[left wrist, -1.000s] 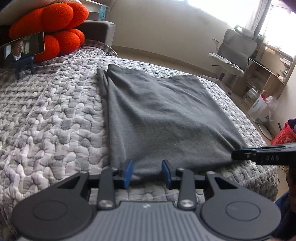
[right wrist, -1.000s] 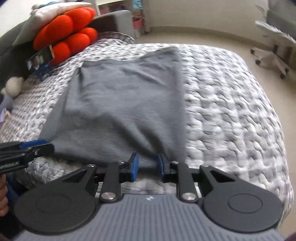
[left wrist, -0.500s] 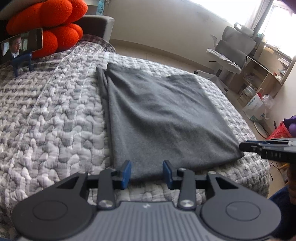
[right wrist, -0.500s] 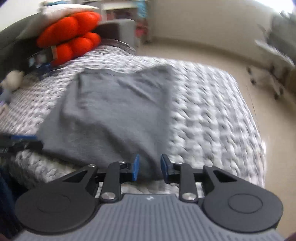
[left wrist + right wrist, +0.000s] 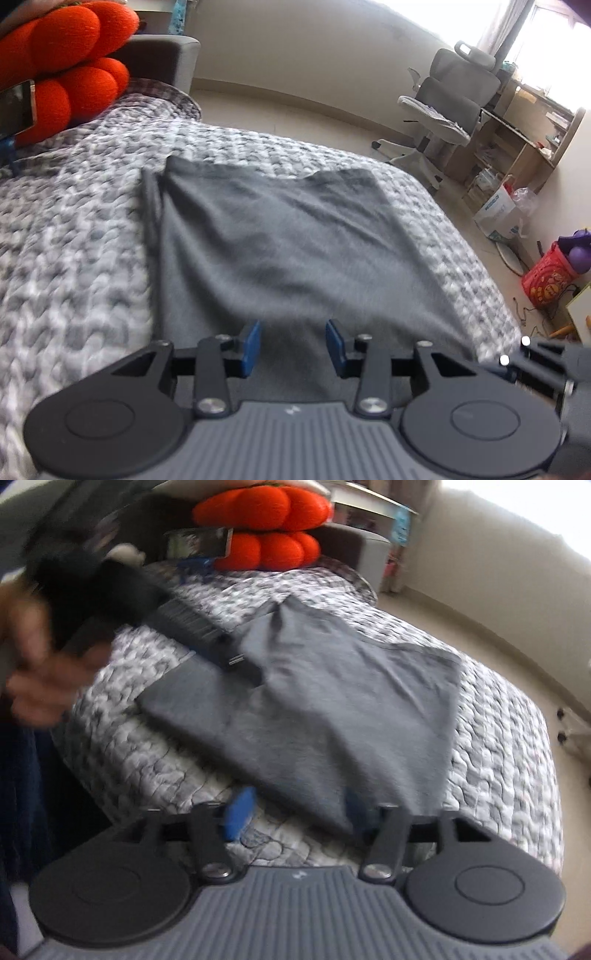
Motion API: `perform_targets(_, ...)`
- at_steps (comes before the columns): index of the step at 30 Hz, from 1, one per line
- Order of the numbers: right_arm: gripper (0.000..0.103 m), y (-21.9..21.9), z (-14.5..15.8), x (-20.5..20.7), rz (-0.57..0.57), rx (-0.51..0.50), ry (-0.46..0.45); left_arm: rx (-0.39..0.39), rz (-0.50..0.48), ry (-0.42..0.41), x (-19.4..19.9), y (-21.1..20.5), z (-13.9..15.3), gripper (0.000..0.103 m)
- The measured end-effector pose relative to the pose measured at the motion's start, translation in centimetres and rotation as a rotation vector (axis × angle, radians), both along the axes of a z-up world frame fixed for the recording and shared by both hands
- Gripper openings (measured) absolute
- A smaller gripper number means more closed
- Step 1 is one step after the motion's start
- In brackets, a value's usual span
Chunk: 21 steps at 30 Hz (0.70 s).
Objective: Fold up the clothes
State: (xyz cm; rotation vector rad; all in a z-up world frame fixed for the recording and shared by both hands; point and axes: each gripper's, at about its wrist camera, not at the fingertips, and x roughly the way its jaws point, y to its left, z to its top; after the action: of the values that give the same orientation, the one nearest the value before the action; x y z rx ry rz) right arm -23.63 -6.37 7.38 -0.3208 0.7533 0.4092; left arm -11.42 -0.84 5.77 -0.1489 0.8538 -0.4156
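A grey garment lies spread flat on the quilted bed, with a narrow folded strip along its left side. My left gripper hovers open over the garment's near edge, the cloth showing between its blue pads. In the right wrist view the garment runs diagonally, and my right gripper stands wide open at its near corner; the cloth overlaps the right pad. A blurred hand holds the left gripper over the garment's left part. The right gripper shows at the left wrist view's right edge.
An orange cushion and a phone on a blue stand sit at the head of the bed. Beyond the bed's right edge are bare floor, an office chair, a desk and a red bag.
Both grippers have risen and moved forward over the garment. The right gripper has swung left and its jaws have opened wider. The left gripper's gap is unchanged.
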Motion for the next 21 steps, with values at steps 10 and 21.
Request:
perform_targets(10, 0.07, 1.3, -1.7, 0.1, 0.064, -0.123, -0.013, 0.151, -0.087, -0.055, 0.8, -3.0, -1.9, 0.042)
perform_targets(21, 0.066, 1.5, -2.4, 1.0, 0.134, -0.255, -0.091, 0.102, -0.12, -0.021, 1.8, -1.8, -1.9, 0.042)
